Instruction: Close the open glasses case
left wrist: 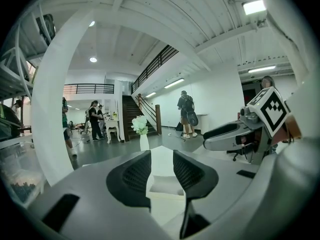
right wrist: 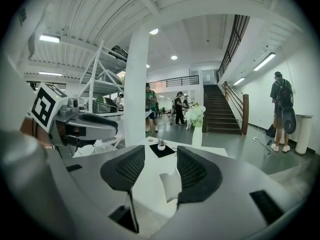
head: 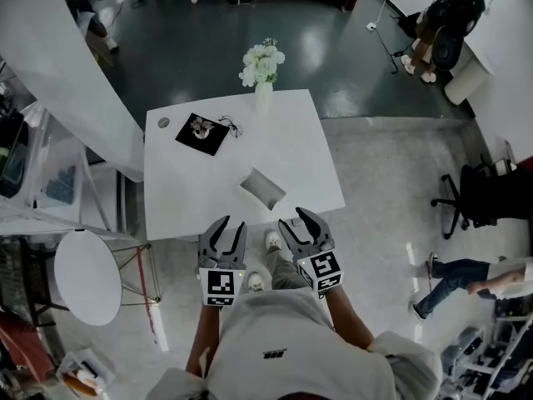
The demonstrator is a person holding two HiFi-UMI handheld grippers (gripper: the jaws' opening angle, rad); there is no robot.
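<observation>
Square white table (head: 300, 152): one.
Round white side table (head: 87, 276): one.
Glasses case (head: 262, 188): one.
Vase of white flowers (head: 263, 69): one.
Black mat (head: 202, 133): one.
Small grey disc (head: 163, 122): one.
Grippers: two, the left gripper (head: 229, 227) and the right gripper (head: 293, 219).
Marker cubes: two, one on the left (head: 220, 287) and one on the right (head: 321, 271).
Office chair (head: 466, 198): one.
White column (right wrist: 136, 94): one.
Staircase (right wrist: 230, 114): one.
People: at least four. They are the wearer (head: 300, 340), one standing far right (head: 441, 7), one walking (head: 458, 275) and one far left (head: 96, 23). Those by the stairs are too small to count.
</observation>
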